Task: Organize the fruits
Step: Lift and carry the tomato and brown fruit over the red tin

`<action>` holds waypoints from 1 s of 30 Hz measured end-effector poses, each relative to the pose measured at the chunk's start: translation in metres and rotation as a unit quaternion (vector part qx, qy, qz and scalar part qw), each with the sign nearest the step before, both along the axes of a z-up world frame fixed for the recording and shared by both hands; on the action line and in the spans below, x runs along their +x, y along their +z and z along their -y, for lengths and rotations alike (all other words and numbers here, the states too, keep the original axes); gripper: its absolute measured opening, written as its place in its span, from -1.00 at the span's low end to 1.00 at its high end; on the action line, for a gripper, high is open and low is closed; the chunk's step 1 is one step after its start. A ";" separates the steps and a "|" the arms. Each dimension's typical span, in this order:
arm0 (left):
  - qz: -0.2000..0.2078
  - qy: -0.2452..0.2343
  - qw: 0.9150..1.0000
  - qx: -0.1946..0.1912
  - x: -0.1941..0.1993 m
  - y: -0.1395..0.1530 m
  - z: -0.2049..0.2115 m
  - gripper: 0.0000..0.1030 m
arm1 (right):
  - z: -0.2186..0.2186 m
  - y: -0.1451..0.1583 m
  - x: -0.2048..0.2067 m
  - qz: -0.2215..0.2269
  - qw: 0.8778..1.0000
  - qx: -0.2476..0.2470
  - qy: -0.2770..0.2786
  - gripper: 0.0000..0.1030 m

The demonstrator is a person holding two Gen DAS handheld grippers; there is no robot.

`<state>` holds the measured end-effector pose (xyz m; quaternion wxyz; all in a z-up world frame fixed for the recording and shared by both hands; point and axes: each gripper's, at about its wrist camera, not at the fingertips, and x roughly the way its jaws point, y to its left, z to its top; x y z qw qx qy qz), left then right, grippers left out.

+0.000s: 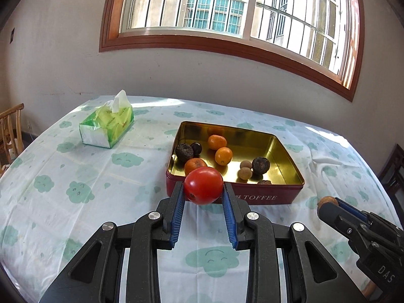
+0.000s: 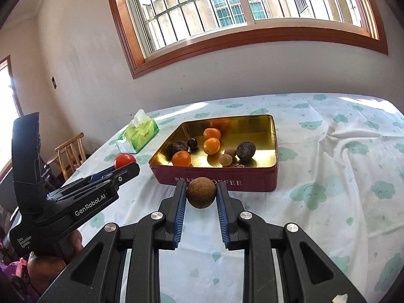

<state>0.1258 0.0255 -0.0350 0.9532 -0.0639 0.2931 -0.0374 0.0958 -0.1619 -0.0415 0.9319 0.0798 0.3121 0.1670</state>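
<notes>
The left gripper (image 1: 203, 189) is clenched on a red tomato (image 1: 203, 188), its blue ribbed pads (image 1: 178, 209) pressing the fruit from both sides, and the tomato hangs clear of the cloth just in front of the tin's near wall. The right gripper (image 2: 201, 196) grasps a rough brown round fruit (image 2: 201, 196) the same way, pinched between its pads and held above the bench just before the tin. Each gripper shows in the other's view: from the left wrist the right one comes in at the right edge with the brown fruit at its tip (image 1: 327, 201), and from the right wrist the left one reaches in from the left with the tomato at its tip (image 2: 124, 160). Fingers of the hand (image 2: 75, 241) holding the left gripper show under its handle.

Beyond both grippers sits the open red tin (image 1: 267, 197), gold inside, with "TOFFEE" lettered on its near side. In it lie three orange citrus fruits (image 1: 223, 155) toward the left and middle, two dark wrinkled balls (image 1: 260, 166), one at the left and one nearer the right, a small dark glossy fruit (image 1: 196, 148) beside the left ball, and two small tan round fruits (image 1: 245, 169) touching each other.

The bench (image 1: 75, 166) wears a white cloth printed with green clouds. A green tissue pack (image 1: 107, 127) stands well apart to the left of the tin. A wooden chair (image 2: 70, 151) stands past the bench's left edge, and a wood-framed barred window (image 1: 227, 12) fills the wall behind.
</notes>
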 end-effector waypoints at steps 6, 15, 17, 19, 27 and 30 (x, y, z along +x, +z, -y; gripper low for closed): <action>0.028 0.007 0.999 0.017 -0.016 0.013 -0.001 -0.40 | -0.004 0.013 -0.009 0.015 1.000 -0.004 -0.001 -0.57; 0.050 0.016 0.998 0.023 -0.034 0.026 -0.004 -0.40 | -0.006 0.026 -0.022 0.034 0.999 -0.009 -0.006 -0.57; 0.054 0.019 0.998 0.023 -0.037 0.028 -0.005 -0.40 | -0.007 0.029 -0.025 0.037 0.999 -0.009 -0.008 -0.57; 0.059 0.021 0.998 0.025 -0.041 0.031 -0.005 -0.40 | -0.007 0.032 -0.028 0.042 0.999 -0.011 -0.010 -0.57; 0.079 0.026 0.996 0.028 -0.057 0.042 -0.006 -0.40 | -0.008 0.041 -0.040 0.059 0.998 -0.016 -0.013 -0.57; 0.085 0.026 0.996 0.025 -0.064 0.047 -0.008 -0.40 | -0.010 0.046 -0.047 0.068 0.997 -0.021 -0.012 -0.57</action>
